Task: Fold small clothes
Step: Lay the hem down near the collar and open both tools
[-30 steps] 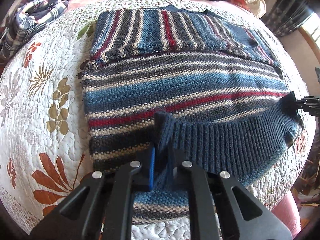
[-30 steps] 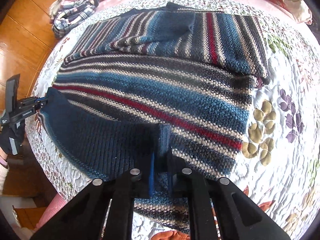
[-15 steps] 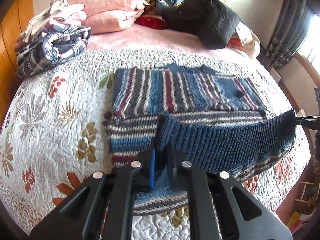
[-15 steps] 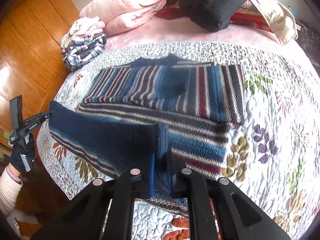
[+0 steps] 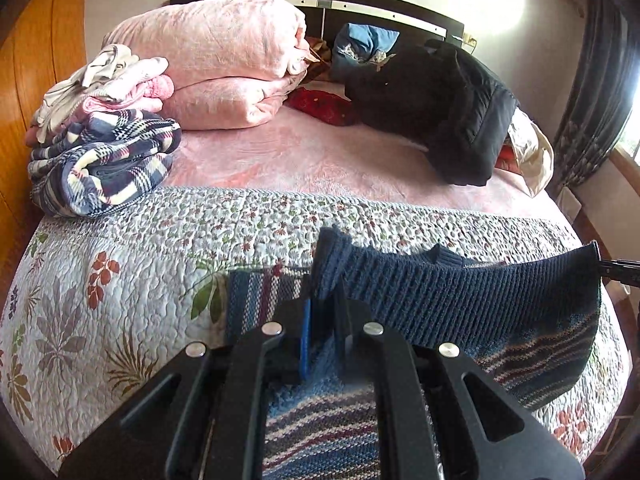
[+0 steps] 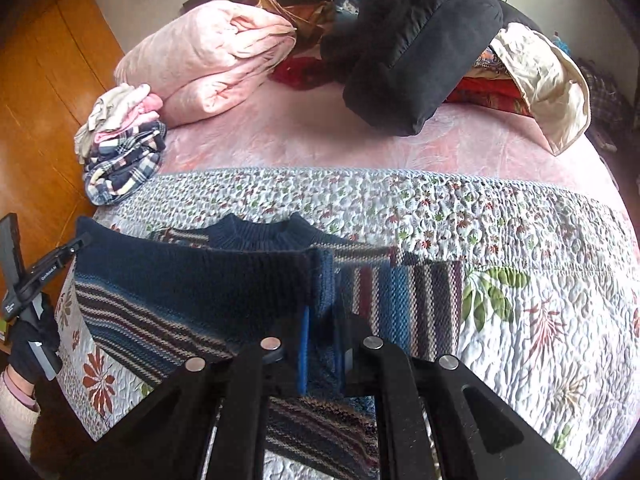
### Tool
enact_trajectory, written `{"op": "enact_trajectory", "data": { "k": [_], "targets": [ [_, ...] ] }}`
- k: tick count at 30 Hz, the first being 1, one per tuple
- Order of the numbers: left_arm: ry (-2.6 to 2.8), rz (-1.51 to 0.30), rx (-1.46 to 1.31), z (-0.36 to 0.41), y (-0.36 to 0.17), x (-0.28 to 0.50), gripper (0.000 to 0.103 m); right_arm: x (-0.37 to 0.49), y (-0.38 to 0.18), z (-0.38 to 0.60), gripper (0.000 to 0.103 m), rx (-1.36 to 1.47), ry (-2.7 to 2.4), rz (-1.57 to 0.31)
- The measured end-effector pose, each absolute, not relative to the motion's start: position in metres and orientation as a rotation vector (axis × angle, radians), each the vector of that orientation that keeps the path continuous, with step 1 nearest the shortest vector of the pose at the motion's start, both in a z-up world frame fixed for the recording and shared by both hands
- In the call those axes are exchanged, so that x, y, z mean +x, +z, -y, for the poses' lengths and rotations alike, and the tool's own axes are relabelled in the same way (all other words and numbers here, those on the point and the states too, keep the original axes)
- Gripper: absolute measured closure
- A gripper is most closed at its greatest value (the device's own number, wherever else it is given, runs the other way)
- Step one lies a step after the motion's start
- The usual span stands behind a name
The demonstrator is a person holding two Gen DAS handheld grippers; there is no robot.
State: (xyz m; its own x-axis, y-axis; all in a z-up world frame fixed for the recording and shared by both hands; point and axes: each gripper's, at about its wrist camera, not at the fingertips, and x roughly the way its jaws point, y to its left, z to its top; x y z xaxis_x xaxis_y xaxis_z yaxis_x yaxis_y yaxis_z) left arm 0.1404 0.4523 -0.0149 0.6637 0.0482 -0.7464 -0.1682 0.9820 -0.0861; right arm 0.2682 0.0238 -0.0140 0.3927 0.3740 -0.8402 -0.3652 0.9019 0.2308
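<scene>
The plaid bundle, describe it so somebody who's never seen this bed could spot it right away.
On the bed's pink sheet, look left of the folded pink blanket. The plaid bundle sits at the floral quilt's far left corner, beneath pale clothes: the only navy-and-cream check there.

We cannot see the sweater's (image 5: 460, 300) lower body: its lifted hem covers it. The right gripper (image 5: 618, 270) is cut off by the frame's right edge. The person's sleeve (image 6: 14, 404) is cropped at the left edge.
</scene>
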Motion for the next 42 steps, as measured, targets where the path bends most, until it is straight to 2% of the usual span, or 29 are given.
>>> {"op": "enact_trajectory", "data": {
  "k": [12, 27, 30, 32, 36, 42],
  "targets": [
    [0.196, -0.938, -0.15, -0.459, -0.087, 0.222, 0.095, 0.347, -0.082, -0.036, 0.094, 0.026, 0.377, -1.158],
    [0.233, -1.051, -0.143, -0.467, -0.148, 0.247, 0.094, 0.372, -0.147, -0.043, 0.093, -0.008, 0.332, -1.252],
    [0.243, -1.067, -0.14, -0.468, -0.155, 0.248, 0.09, 0.373, -0.157, -0.043, 0.09, -0.01, 0.319, -1.267],
    [0.252, -1.081, -0.162, -0.472, -0.157, 0.249, 0.084, 0.373, -0.162, -0.044, 0.087, -0.025, 0.305, -1.273],
    [0.275, -1.073, -0.247, -0.484, -0.145, 0.247, 0.078, 0.371, -0.156, -0.042, 0.081, -0.047, 0.293, -1.269],
    [0.281, -0.94, -0.276, -0.489, -0.091, 0.225, 0.079, 0.342, -0.109, -0.017, 0.079, 0.058, 0.356, -1.191]
  ]
}}
